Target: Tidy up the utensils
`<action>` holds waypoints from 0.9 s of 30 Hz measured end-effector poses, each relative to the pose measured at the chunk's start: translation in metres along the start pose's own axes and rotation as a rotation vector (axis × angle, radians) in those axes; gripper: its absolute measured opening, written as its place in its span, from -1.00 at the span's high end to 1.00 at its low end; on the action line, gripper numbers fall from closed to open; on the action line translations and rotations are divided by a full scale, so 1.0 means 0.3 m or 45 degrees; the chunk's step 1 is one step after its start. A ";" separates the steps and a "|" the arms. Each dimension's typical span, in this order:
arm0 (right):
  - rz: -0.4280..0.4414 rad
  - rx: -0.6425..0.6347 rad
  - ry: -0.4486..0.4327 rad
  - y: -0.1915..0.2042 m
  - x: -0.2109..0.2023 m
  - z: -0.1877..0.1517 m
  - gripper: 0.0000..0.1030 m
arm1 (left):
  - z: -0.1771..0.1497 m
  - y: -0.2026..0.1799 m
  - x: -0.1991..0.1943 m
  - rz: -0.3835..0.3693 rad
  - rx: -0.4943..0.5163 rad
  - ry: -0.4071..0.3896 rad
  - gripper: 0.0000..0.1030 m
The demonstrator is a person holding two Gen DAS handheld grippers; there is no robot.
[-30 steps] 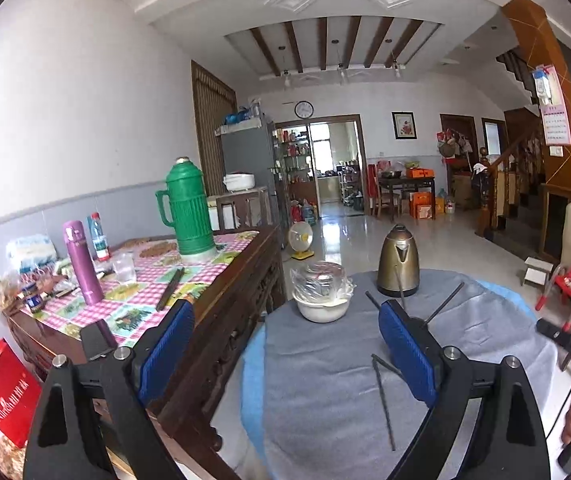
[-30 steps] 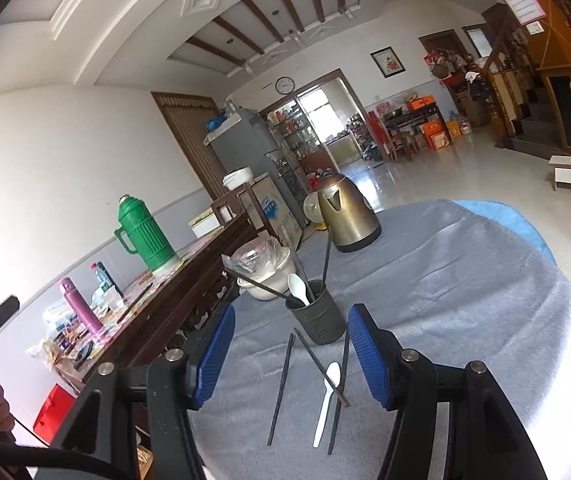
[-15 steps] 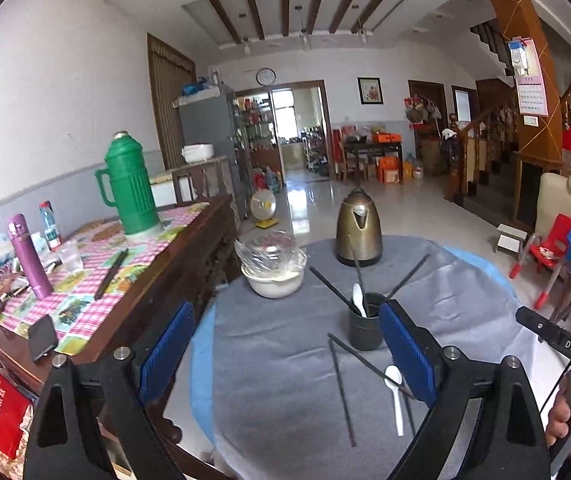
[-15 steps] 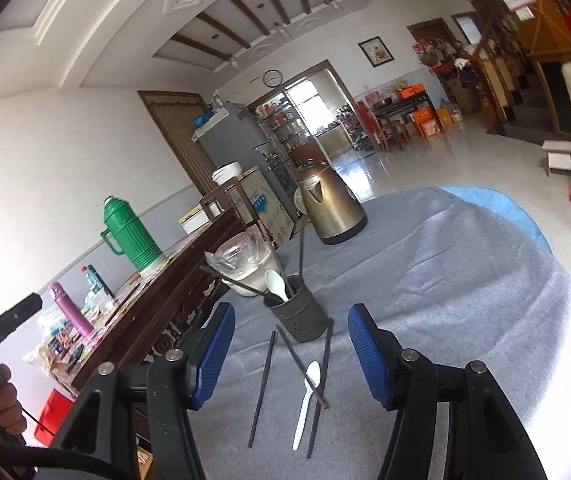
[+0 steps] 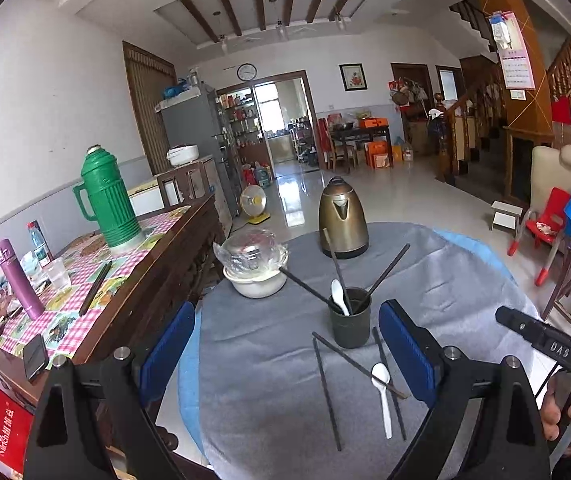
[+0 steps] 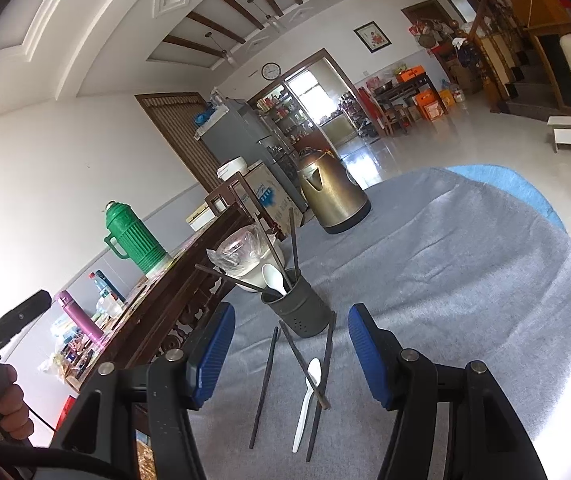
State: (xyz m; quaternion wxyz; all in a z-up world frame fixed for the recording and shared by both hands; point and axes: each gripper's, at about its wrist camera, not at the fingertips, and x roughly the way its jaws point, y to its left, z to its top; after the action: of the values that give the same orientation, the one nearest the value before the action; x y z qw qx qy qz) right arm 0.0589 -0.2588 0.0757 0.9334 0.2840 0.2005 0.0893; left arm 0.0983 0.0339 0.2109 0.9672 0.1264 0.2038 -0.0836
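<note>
Three chopsticks [image 5: 327,394] and a white spoon [image 5: 383,398] lie loose on the grey-clothed bench [image 5: 465,288], just in front of the dark holder [image 5: 350,322], which contains another spoon [image 5: 339,295] and several chopsticks. Left claw [image 5: 285,356] and right claw [image 6: 289,354] both released, empty, above the bench, clear of the utensils

Shiny brown metal kettle [image 5: 343,218] on the grey round tablecloth [image 5: 465,292]. Left of the kettle, white bowl under clear plastic wrap [image 5: 254,266]. Farther left, tall green plastic flask [image 5: 107,198].
</note>
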 end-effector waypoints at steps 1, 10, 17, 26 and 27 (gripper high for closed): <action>-0.003 -0.004 -0.002 0.000 -0.002 -0.002 -0.22 | 0.002 -0.007 0.003 -0.012 -0.001 0.000 -0.81; -0.075 -0.047 -0.032 0.033 -0.075 -0.006 -0.22 | 0.013 -0.009 -0.007 -0.140 -0.064 -0.008 -0.81; -0.098 -0.102 -0.037 0.112 -0.096 -0.014 -0.22 | 0.000 0.065 -0.013 -0.189 -0.129 -0.002 -0.81; -0.095 -0.168 -0.009 0.185 -0.048 -0.020 -0.22 | 0.004 0.097 0.023 -0.216 -0.150 0.009 -0.81; -0.095 -0.163 -0.004 0.182 -0.040 -0.020 -0.22 | 0.003 0.096 0.027 -0.214 -0.147 0.014 -0.81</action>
State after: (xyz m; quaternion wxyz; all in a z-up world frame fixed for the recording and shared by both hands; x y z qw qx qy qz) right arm 0.0425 -0.2144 0.1060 0.9526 0.2162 0.2034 0.0664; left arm 0.1123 0.0602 0.2145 0.9613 0.0535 0.2236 -0.1518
